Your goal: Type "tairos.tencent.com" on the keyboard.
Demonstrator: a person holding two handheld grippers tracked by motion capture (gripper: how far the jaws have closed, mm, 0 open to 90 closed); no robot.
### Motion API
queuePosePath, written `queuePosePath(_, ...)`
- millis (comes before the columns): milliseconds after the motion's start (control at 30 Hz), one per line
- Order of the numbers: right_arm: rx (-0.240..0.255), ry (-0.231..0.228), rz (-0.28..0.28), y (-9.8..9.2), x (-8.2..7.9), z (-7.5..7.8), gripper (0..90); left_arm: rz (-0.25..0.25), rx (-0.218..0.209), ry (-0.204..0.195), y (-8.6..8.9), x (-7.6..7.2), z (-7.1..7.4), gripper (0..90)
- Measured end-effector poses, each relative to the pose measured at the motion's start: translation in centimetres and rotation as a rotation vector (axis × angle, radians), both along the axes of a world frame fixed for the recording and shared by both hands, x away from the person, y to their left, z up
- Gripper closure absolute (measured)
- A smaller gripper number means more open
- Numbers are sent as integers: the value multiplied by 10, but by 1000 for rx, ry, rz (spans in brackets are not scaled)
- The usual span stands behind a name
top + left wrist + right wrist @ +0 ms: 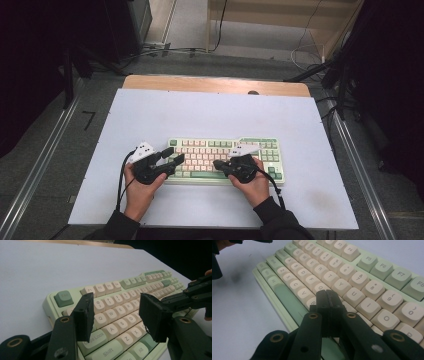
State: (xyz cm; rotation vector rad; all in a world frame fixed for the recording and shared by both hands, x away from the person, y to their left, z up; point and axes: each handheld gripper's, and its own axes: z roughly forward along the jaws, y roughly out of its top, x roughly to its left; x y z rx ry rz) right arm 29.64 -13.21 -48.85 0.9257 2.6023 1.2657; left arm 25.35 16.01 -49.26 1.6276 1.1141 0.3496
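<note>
High view. A green and cream keyboard (pixel 225 160) is seen lying flat on a pale blue-white mat (pixel 210 115) that covers a wooden table (pixel 200 83). The keyboard is placed on the mat's near half, slightly toward the person's right. The left gripper (pixel 170 155) is held at the keyboard's left end, its jaws spread and reaching over the leftmost keys. The right gripper (pixel 218 164) is held over the keyboard's lower middle rows, near the long green space bar, with its tips brought together. Each gripper is carried in a hand; dark sleeves are seen at the near edge of the mat. Cables are noted on the floor beyond the table.

Left gripper view. The two black jaws of the left gripper (pixel 116 312) are seen standing apart, with nothing pinched between them. The keyboard (pixel 117 305) is viewed from its left end, and the A, S, Q and W keys are visible through the gap between the jaws. Whether the jaws touch the keycaps cannot be told. The right gripper (pixel 166 300) is seen farther along the keyboard, over its lower rows.

Right gripper view. The jaws of the right gripper (pixel 327 301) are pressed together, pad against pad, with nothing between them. Their tips are placed at the keyboard's (pixel 362 285) bottom letter row, just beside the G and H keys and next to the space bar (pixel 287 298). Contact with a keycap appears likely but cannot be confirmed.
</note>
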Motion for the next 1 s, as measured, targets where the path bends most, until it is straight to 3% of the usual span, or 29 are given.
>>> queuePosePath(300, -28, 1, -8, 3, 0, -4, 872, -4, -27, 1, 0, -1, 1, 454)
queuePosePath(433, 26, -19, -15, -3, -2, 5, 858, 0, -29, -13, 0, -1, 3, 453)
queuePosePath(533, 90, -39, -44, -13, 0, 13, 783, 1, -32, -6, 0, -1, 3, 452)
queuePosePath(667, 175, -52, -111, -27, 5, 20, 488, -5, -50, -12, 1, -2, 5, 452)
queuePosePath(733, 212, -51, -139, -34, 8, 22, 407, -18, -51, -9, 0, -1, 4, 452)
queuePosePath(867, 253, -33, -179, -45, 12, 24, 361, -31, -46, -6, -1, -3, 4, 479)
queuePosePath(1000, 249, -34, -189, -50, 12, 23, 360, -38, -29, -15, -3, -3, 4, 504)
